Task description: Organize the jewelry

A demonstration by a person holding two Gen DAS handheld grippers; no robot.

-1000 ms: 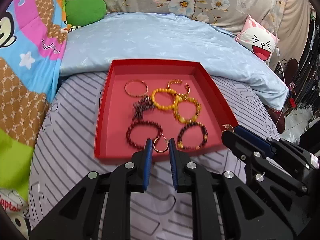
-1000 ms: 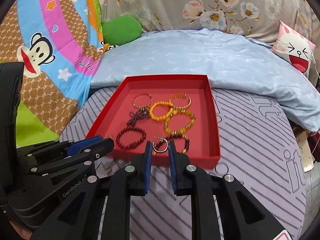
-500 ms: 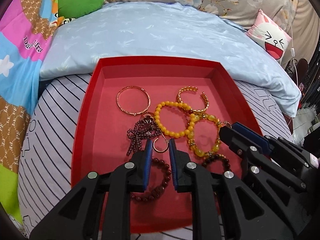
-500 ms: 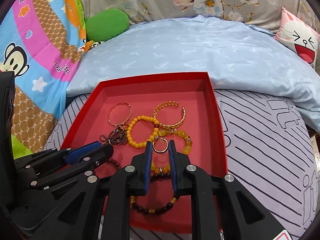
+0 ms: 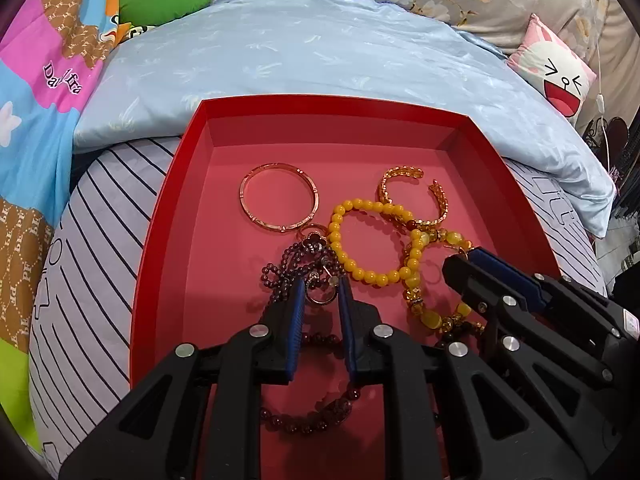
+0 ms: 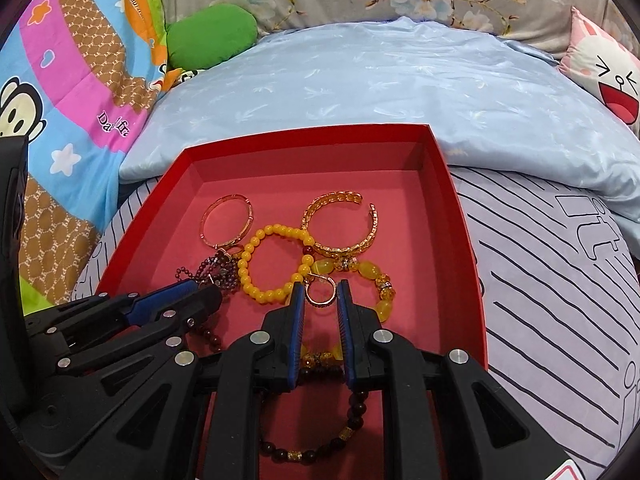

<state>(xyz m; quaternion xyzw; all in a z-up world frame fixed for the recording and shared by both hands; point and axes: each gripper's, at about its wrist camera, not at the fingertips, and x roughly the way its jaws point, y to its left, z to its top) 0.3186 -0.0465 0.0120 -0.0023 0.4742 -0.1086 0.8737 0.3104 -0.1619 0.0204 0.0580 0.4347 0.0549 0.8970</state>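
Observation:
A red tray (image 5: pixel 160 216) (image 6: pixel 460 216) lies on the striped bed and holds several bracelets. My left gripper (image 5: pixel 322 294) is shut on a small gold hoop earring (image 5: pixel 320 299), held over the tray above a dark purple bead chain (image 5: pixel 296 264). My right gripper (image 6: pixel 320 294) is shut on a second gold hoop earring (image 6: pixel 321 295), over a yellow bead bracelet (image 6: pixel 264 268). A rose-gold bangle (image 5: pixel 280 196), a gold cuff (image 5: pixel 412 196) and dark bead bracelets (image 5: pixel 308 416) (image 6: pixel 316 440) lie in the tray. The right gripper also shows in the left wrist view (image 5: pixel 468 264).
A light blue quilt (image 5: pixel 320 52) lies just behind the tray. A colourful monkey-print blanket (image 6: pixel 60 92) and a green cushion (image 6: pixel 212 34) are at the left. A pink cartoon pillow (image 5: pixel 556 68) is at the right. Striped sheet (image 6: pixel 560 280) surrounds the tray.
Both grippers have moved forward from the tray's near edge to over its middle, each still holding its hoop earring.

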